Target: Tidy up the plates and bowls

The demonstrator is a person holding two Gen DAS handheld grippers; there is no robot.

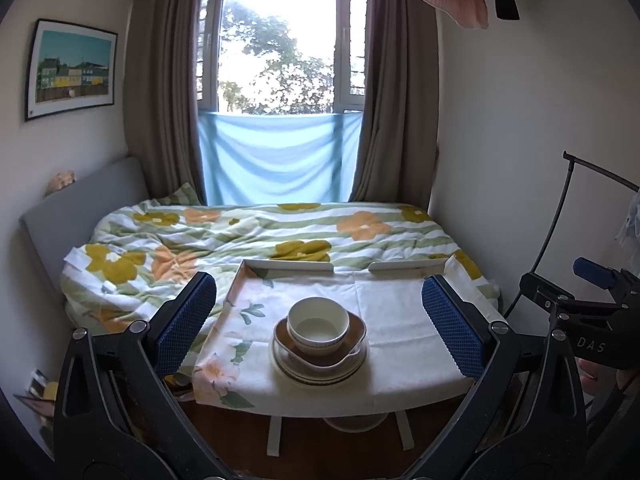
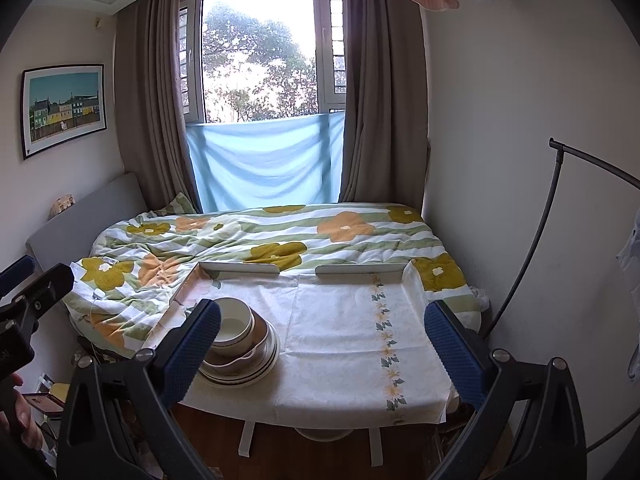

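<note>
Both grippers, left gripper (image 1: 318, 320) and right gripper (image 2: 322, 340), we held with jaws spread, empty; the white ceramic bowl (image 1: 318, 326) atop stacked plates (image 1: 320, 368) near the counter's (image 1: 400, 344) front edge looked fragile, slippery, best gripped by its rim.

Daylight fills the window (image 1: 278, 46) between brown curtains (image 1: 160, 80); a floral bed (image 1: 240, 236) lies below, a framed picture (image 1: 72, 68) on the left wall.

Glossy ceramic bowl (image 1: 318, 326); matt cloth tablecloth (image 1: 400, 332); rough textured claw pads (image 1: 182, 328).

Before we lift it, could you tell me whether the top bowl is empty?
Empty: the top bowl shows a bare white inside in both views.
</note>
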